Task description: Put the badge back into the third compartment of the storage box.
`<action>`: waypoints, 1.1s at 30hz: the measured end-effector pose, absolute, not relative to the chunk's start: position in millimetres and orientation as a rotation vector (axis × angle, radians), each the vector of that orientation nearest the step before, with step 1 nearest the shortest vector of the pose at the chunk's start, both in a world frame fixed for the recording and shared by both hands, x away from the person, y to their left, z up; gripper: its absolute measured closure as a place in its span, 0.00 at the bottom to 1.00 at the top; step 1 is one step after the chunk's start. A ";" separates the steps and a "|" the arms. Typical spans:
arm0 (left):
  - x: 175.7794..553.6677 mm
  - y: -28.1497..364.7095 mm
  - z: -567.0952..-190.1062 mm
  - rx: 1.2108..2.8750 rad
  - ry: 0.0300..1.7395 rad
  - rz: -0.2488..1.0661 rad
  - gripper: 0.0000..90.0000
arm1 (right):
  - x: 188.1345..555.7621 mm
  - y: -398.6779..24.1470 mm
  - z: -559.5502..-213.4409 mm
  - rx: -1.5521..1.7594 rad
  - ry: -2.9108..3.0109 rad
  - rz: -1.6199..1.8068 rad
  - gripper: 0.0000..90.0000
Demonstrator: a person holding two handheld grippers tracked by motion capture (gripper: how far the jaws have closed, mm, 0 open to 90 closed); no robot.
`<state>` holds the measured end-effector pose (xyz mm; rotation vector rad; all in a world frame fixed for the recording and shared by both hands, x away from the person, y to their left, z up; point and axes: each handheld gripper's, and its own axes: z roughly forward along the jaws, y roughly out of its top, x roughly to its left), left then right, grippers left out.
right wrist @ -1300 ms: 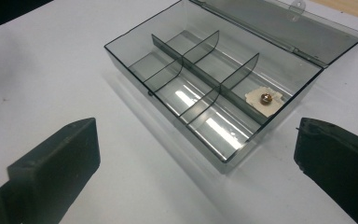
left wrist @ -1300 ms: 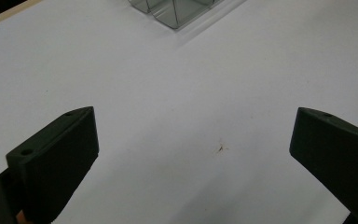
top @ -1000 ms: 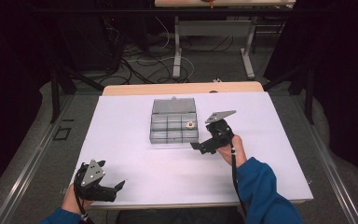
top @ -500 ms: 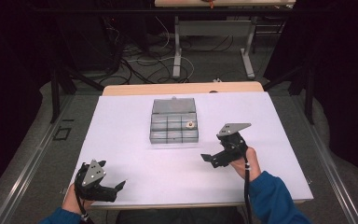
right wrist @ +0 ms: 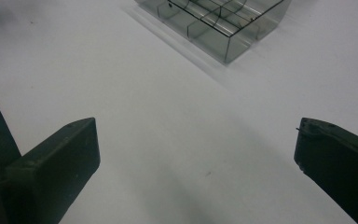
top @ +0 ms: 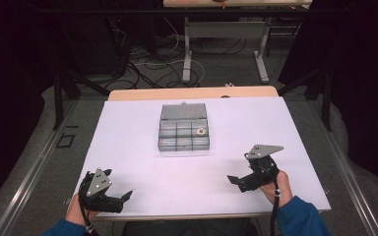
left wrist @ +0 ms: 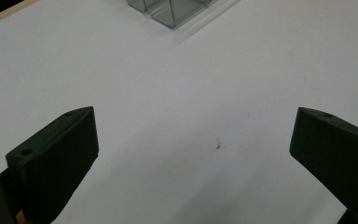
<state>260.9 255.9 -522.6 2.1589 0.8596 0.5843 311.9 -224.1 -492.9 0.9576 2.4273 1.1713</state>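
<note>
1 clear plastic box (top: 184, 128) sits near the middle of the white table (top: 142, 162), a little toward 12 o'clock, with its lid tipped open at the far side. Its compartments lie in rows, and a small pale piece (top: 201, 131) rests in one at the box's 3 o'clock side (what it is cannot be told). The right gripper (top: 239, 180) lies at about 4 o'clock from the box, well apart from it, jaws spread wide and holding nothing. The left gripper (top: 123, 196) sits at about 7 o'clock by the near table edge, jaws likewise spread and bare. In the left gripper view a small brown speck (left wrist: 218, 146) marks the table between the 2 jaws.
</note>
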 end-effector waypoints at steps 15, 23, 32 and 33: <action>258.0 255.6 -520.9 2.170 0.850 0.603 0.01 | 274.8 -259.3 -502.7 0.976 2.374 1.129 0.00; 256.1 255.3 -520.3 2.165 0.852 0.602 0.01 | 257.9 -271.7 -505.0 0.983 2.348 1.114 0.00; 256.1 255.3 -520.5 2.168 0.848 0.600 0.01 | 247.1 -278.7 -511.7 0.996 2.319 1.082 0.00; 256.1 255.2 -520.5 2.168 0.846 0.598 0.01 | 247.0 -279.0 -511.5 0.982 2.322 1.083 0.00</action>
